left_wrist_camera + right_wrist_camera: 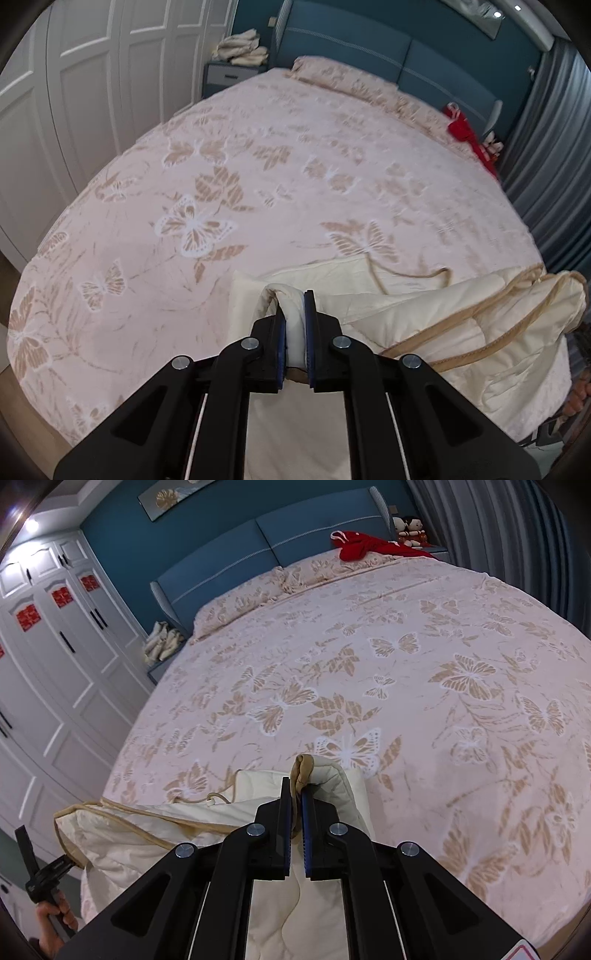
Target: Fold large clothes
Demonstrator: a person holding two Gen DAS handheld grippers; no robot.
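A cream quilted comforter with tan piping [461, 325] lies bunched at the near edge of the bed; it also shows in the right wrist view [147, 834]. My left gripper [294, 306] is shut on a thick fold of its edge. My right gripper [295, 794] is shut on a tan-piped corner of the same comforter, which sticks up past the fingertips. Both hold the fabric just above the bed [406, 686]. The left gripper also shows at the far left of the right wrist view [44, 871], held by a hand.
The bed carries a pink butterfly-print cover [258, 192]. A red garment [362, 544] and dolls [410, 530] lie by the blue headboard [295, 539]. White wardrobes [48, 664] stand on the left, with a nightstand holding folded cloths [240, 48]. Grey curtains [550, 147] hang on the right.
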